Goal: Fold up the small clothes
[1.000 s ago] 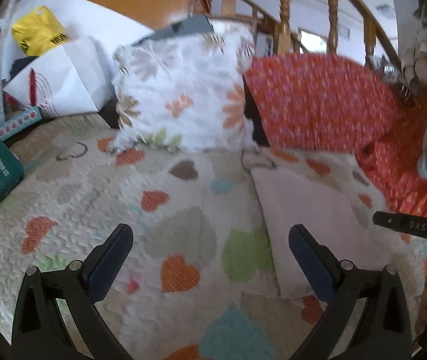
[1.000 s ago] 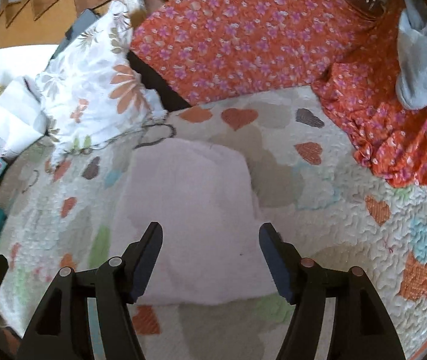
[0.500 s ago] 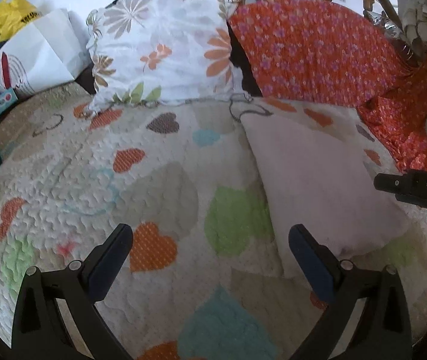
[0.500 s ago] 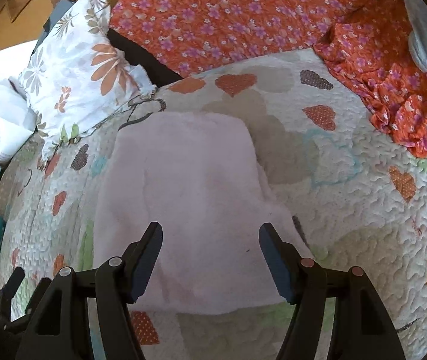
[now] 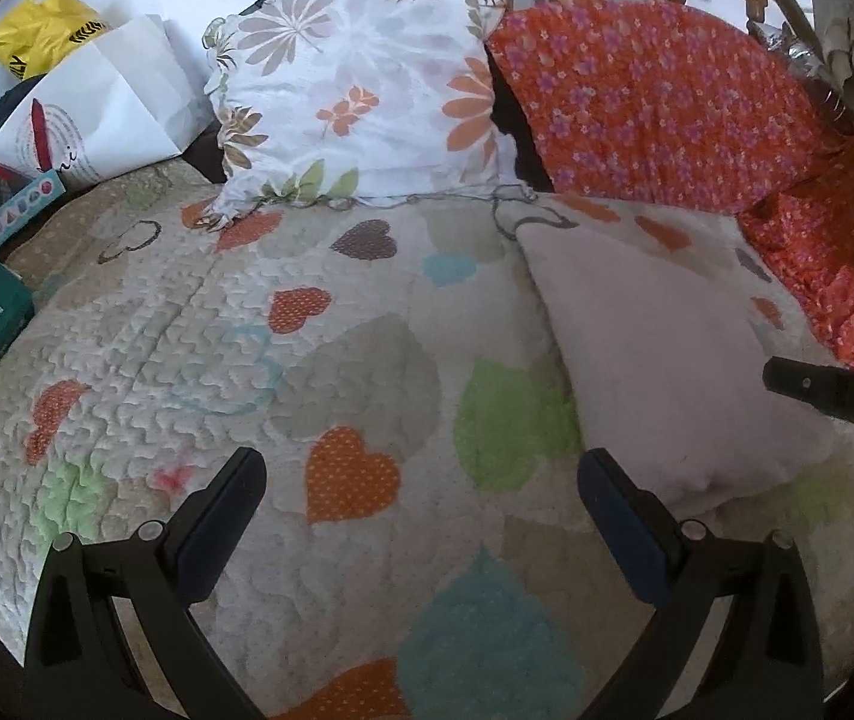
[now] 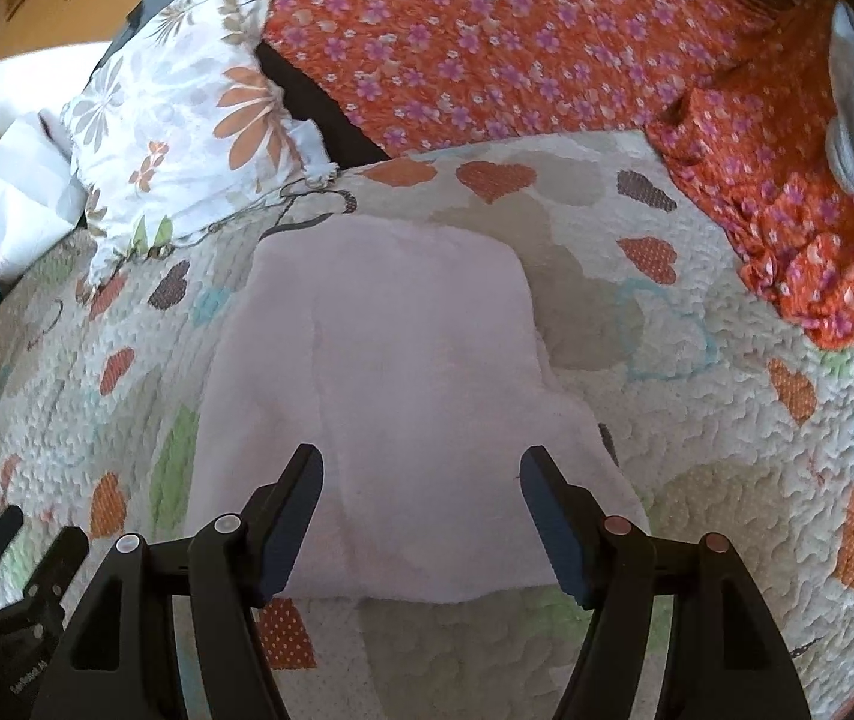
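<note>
Right wrist view: a pale pink garment point(image 6: 390, 372) is seen flat on the heart quilt point(image 6: 697, 396), its near part between parted, empty fingers point(image 6: 300, 498); left fingers point(image 5: 228, 498) are spread beside it.

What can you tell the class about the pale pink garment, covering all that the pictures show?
The pink garment is a soft, fleecy-looking cloth, plain and pale. It lies flat on the heart quilt, narrower at the far end and wider near the cameras, with a faint lengthwise crease on its left. The right gripper is over its near edge, jaws open; nothing grips it.
</note>
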{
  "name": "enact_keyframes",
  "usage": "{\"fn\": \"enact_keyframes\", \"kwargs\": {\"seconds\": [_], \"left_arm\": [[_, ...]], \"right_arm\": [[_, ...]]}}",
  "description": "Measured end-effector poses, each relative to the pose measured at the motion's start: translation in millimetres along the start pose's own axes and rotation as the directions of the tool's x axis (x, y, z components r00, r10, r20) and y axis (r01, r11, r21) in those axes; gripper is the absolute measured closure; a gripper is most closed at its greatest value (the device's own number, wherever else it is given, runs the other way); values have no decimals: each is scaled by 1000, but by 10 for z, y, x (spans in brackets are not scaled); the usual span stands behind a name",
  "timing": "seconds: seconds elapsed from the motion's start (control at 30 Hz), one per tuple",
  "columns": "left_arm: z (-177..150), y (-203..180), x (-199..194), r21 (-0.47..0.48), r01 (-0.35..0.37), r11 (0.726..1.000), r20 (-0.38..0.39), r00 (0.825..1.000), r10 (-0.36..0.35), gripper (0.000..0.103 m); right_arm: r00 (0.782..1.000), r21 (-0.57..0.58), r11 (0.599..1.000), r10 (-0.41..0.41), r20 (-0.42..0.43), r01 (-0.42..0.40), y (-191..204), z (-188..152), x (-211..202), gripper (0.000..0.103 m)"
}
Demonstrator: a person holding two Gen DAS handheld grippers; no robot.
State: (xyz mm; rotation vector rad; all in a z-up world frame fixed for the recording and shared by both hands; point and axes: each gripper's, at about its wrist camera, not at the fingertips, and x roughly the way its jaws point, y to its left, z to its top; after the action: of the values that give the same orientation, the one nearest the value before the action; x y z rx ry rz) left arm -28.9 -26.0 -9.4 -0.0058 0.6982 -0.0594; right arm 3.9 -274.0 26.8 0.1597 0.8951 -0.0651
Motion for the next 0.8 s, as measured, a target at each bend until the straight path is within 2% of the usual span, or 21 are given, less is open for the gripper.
{"fn": "enact_keyframes", "kwargs": {"seconds": [0.2, 0.4, 0.8], "left_arm": [[-26, 65, 30, -6, -28, 1000, -28, 999, 28, 0], [-48, 112, 84, -10, -62, 998, -58, 996, 61, 0], [-69, 121, 151, -16, -63, 998, -96, 993, 61, 0]], "right_arm": [[1000, -67, 998, -8, 5, 8, 194, -50, 21, 29], [1000, -84, 996, -11, -8, 11, 254, -86, 62, 28], [1000, -90, 996, -12, -22, 10, 242, -100, 90, 28]]}}
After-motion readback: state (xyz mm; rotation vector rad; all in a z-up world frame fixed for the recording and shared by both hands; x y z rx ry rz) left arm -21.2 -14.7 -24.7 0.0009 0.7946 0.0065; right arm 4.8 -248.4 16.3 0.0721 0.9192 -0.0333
